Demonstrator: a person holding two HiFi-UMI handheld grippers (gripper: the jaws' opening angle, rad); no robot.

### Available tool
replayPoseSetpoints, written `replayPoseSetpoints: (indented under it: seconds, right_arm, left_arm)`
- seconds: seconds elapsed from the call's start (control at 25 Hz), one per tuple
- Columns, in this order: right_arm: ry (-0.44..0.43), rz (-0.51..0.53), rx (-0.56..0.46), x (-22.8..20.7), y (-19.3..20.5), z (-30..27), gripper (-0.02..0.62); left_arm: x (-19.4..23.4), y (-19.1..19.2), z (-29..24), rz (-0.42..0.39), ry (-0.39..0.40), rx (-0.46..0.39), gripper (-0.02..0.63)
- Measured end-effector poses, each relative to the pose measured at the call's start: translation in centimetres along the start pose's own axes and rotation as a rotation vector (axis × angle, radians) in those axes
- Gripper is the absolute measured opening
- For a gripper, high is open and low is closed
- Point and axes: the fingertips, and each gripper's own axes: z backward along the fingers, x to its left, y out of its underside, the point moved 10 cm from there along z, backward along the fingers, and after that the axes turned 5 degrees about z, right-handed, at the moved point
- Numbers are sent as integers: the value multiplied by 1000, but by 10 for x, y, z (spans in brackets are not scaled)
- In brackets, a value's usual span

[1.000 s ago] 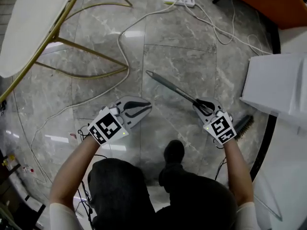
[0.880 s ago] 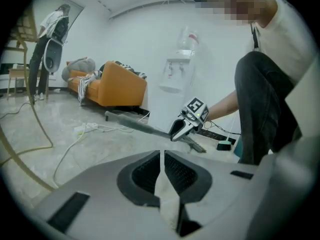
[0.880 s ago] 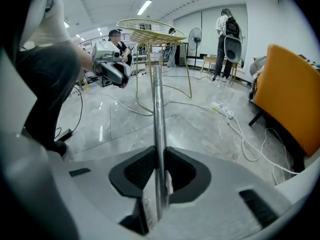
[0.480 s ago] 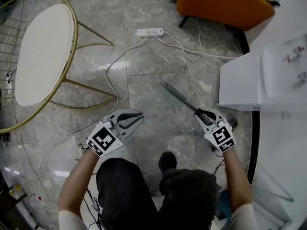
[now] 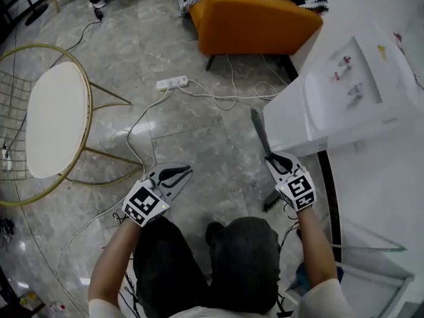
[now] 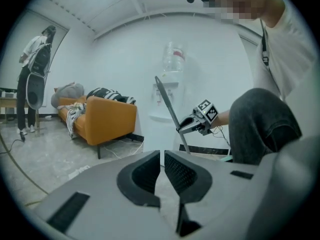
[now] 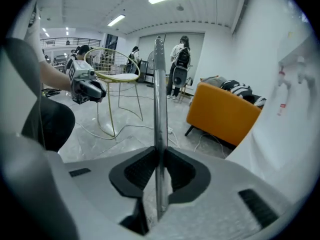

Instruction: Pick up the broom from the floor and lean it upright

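The broom's grey handle (image 5: 259, 130) rises steeply out of my right gripper (image 5: 271, 158), which is shut on it. Its tip reaches up in front of the white water dispenser (image 5: 344, 91). The dark brush end (image 5: 270, 202) hangs below the gripper, off the floor. In the right gripper view the handle (image 7: 159, 99) stands nearly vertical between the pads (image 7: 135, 171). My left gripper (image 5: 187, 171) is to the left at about the same height, shut and empty. In the left gripper view, the broom (image 6: 167, 104) and the right gripper (image 6: 186, 128) show beyond its own closed jaws.
An orange armchair (image 5: 258, 22) stands ahead. A round white table on a gold wire frame (image 5: 56, 118) is at the left. A power strip (image 5: 172, 83) and cables (image 5: 225, 95) lie on the marble floor. My legs are below. People stand far back (image 7: 179, 59).
Both grippers have risen from near the floor. The broom has swung from lying slanted to nearly upright, its tip now by the dispenser. The head view has lifted and takes in more of the room.
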Motion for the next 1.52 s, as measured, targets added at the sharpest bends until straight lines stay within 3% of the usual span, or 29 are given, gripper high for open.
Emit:
replayPoseSetpoints:
  seconds: [0.16, 0.56, 0.76, 1.16, 1.52]
  right_arm:
    - [116, -64, -3, -19, 5, 42, 72]
    - [391, -280, -27, -60, 31, 145, 74]
    - [496, -371, -39, -66, 44, 195, 74]
    - [601, -496, 8, -61, 76, 274, 74]
    - [620, -594, 146, -92, 125, 251, 74]
  left_arm:
    - [-14, -45, -26, 31, 53, -24, 25]
    - [-49, -113, -84, -78, 150, -9, 25]
    - [-68, -132, -109, -81, 216, -32, 25]
    - [-95, -165, -145, -116, 295, -52, 25]
    - [-101, -171, -176, -86, 312, -30, 25]
